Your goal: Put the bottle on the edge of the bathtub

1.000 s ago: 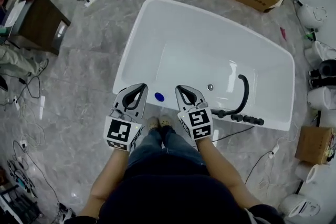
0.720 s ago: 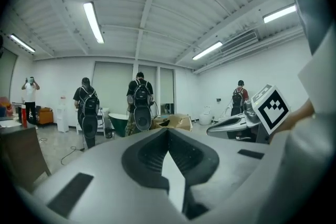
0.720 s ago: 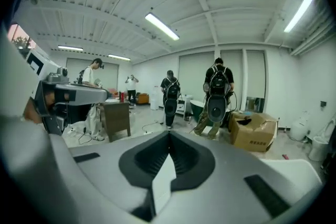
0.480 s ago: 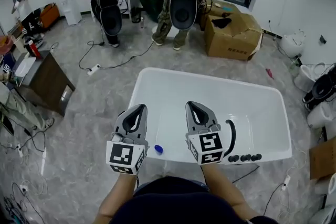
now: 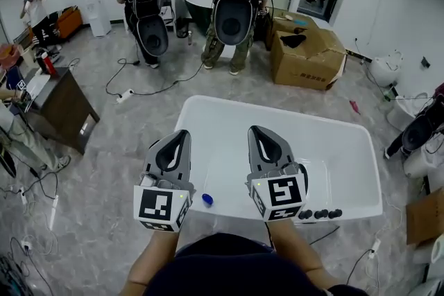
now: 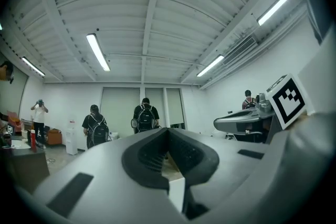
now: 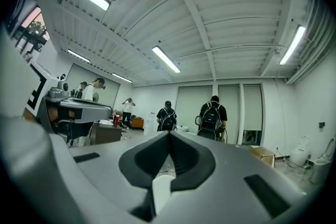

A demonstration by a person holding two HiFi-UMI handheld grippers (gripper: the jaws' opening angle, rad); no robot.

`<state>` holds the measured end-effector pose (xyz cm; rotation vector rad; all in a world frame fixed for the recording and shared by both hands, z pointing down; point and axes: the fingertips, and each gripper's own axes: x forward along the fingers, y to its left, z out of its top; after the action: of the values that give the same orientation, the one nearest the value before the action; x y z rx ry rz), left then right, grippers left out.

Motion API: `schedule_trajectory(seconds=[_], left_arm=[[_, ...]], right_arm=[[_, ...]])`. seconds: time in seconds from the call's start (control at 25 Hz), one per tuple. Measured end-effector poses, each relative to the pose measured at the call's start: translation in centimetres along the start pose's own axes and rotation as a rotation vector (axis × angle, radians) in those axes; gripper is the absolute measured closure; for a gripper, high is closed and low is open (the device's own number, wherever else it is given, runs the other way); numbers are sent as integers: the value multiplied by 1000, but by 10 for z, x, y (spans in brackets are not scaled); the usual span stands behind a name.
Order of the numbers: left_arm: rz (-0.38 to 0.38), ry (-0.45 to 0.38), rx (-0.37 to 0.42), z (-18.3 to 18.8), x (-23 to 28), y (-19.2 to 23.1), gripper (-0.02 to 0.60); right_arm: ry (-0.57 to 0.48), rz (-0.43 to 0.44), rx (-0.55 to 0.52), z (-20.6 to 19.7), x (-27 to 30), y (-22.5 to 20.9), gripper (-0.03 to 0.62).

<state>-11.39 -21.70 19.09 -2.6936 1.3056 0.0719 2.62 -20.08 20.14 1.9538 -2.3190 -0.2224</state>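
The bottle (image 5: pixel 207 199) shows from above as a small blue cap standing on the near rim of the white bathtub (image 5: pixel 291 114). It sits between my two grippers and below them. My left gripper (image 5: pixel 182 136) is held up over the tub's near left corner, its jaws shut with nothing in them. My right gripper (image 5: pixel 256 132) is raised beside it over the tub's near side, also shut and empty. In the left gripper view, the left gripper (image 6: pixel 168 131) points level across the room, as does the right gripper (image 7: pixel 169 134) in its own view.
Black tap knobs (image 5: pixel 320 214) sit on the tub's near right rim. Two people with backpacks (image 5: pixel 236 3) stand beyond the tub, beside a cardboard box (image 5: pixel 309 59). A dark cabinet (image 5: pixel 59 111) stands at the left. Cables lie on the floor, and white fixtures (image 5: pixel 416 149) stand at the right.
Both grippers have risen, staying shut and empty. The head view has tilted up, so the room beyond the tub now shows. The bottle has stayed on the rim.
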Motion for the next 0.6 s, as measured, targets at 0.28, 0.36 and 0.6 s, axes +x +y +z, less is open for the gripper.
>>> schedule_trajectory(seconds=[0.28, 0.36, 0.6], left_arm=[[6, 15, 4, -1, -4, -2, 560], [7, 13, 5, -1, -3, -4, 560], [3, 9, 6, -3, -2, -15, 560]], right_arm=[[0, 7, 11, 0, -5, 0, 566], [1, 8, 11, 0, -6, -2, 566], [1, 3, 23, -5, -16, -14, 566]])
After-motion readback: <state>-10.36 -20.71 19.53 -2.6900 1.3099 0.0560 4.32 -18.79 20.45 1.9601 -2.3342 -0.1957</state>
